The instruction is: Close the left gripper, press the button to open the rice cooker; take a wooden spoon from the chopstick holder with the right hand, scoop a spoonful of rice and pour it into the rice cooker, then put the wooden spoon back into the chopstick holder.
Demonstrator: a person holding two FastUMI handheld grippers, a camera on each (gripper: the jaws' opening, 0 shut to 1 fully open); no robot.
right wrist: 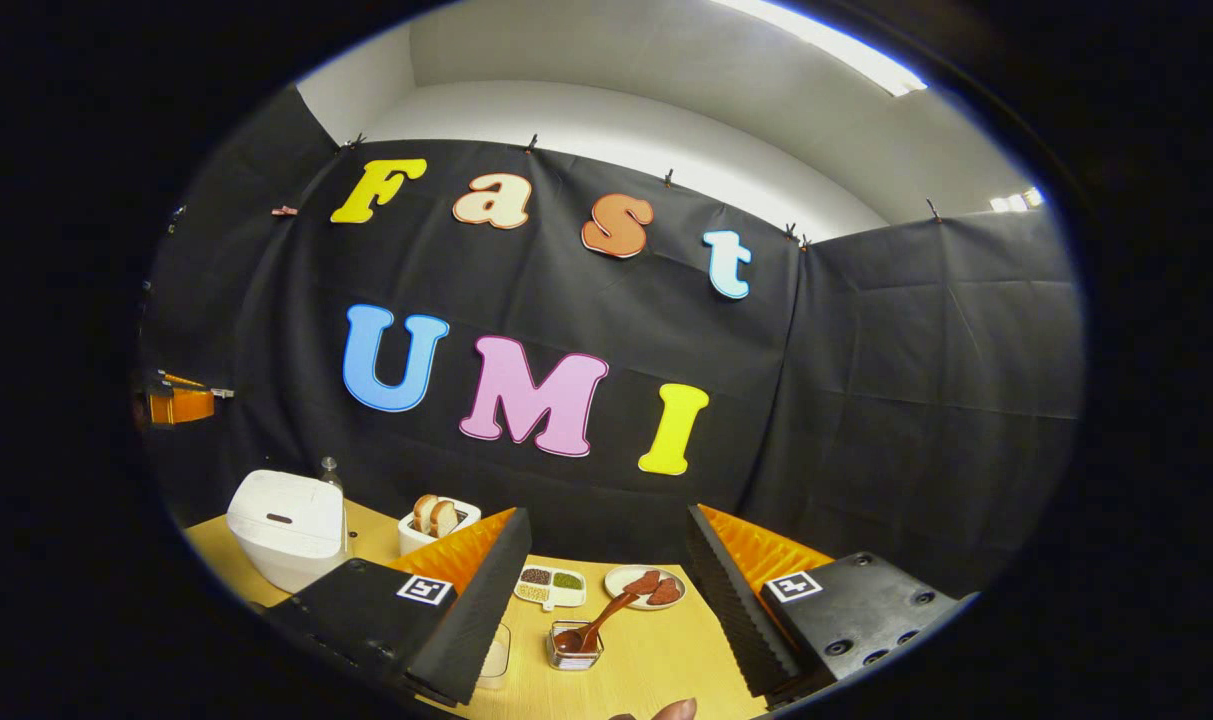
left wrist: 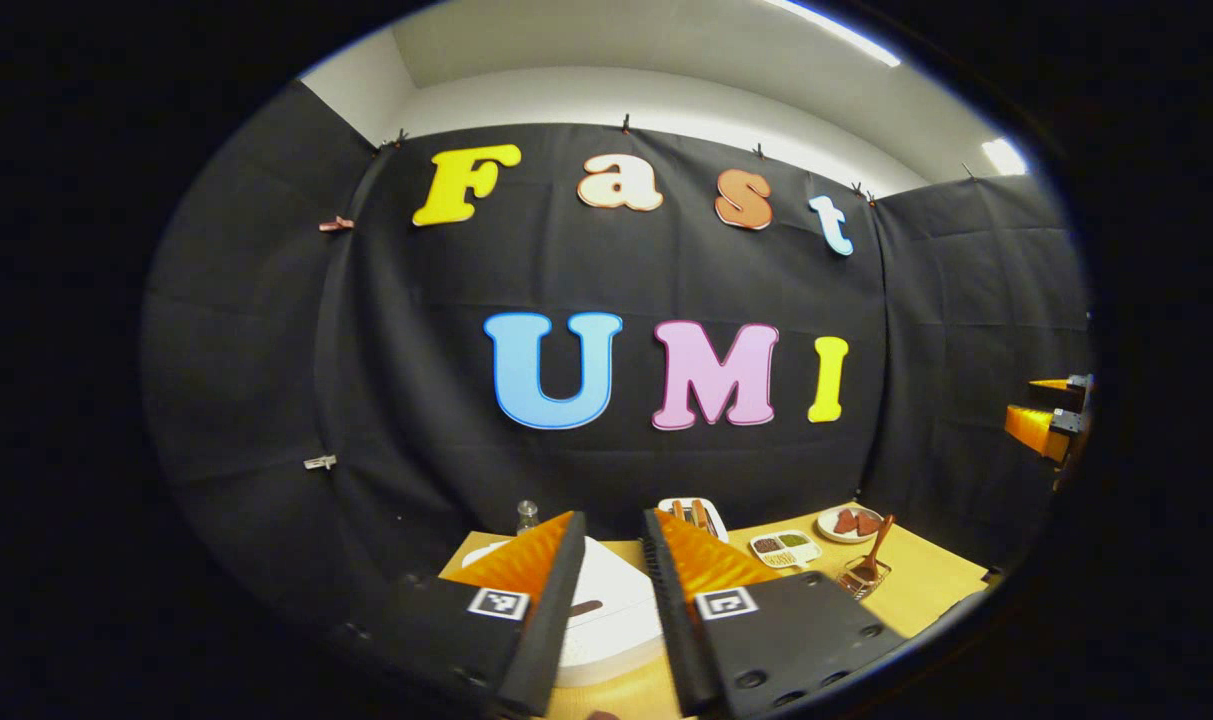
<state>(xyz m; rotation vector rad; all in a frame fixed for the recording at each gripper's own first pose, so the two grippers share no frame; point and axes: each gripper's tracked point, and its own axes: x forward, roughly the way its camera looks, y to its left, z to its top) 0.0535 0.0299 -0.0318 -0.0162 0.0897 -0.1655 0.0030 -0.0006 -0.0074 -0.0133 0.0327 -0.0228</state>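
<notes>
A: On the desk (right wrist: 656, 655), nearest first. What do the left tongs (left wrist: 611, 535) have under them?

B: The cooker (left wrist: 606, 610), straight ahead and just below. It shows in the gap between the two fingers, lid down, with the dark button slot (left wrist: 586, 607) facing the tongs. The fingers stand apart and hold nothing, so by the task they have yet to come together before any press.

A: And the right tongs (right wrist: 606, 530)?

B: Also spread, also empty. Just ahead of them, low in the gap, sits the holder (right wrist: 573, 648) with the spoon (right wrist: 596, 625) in it. The bowl end is down in the holder and the handle leans up and to the right, toward the far side of the desk. That tilt is the long axis to line up with.

A: Which hand is nearer to what?

B: Each to its own job. In the right gripper view the cooker (right wrist: 286, 540) lies well off to the left, near the desk's edge, while the holder is almost dead centre. In the left gripper view the holder (left wrist: 863, 577) sits off to the right, well apart from the cooker.

A: Where is the rice?

B: I cannot tell for certain. A clear tub (right wrist: 494, 652) stands half hidden beside the right tongs' left finger.

A: Farther back?

B: A divided dish (right wrist: 551, 586), a plate (right wrist: 646, 585), a toaster (right wrist: 436, 525) with bread, and a small bottle (right wrist: 331, 472) behind the cooker.
</notes>
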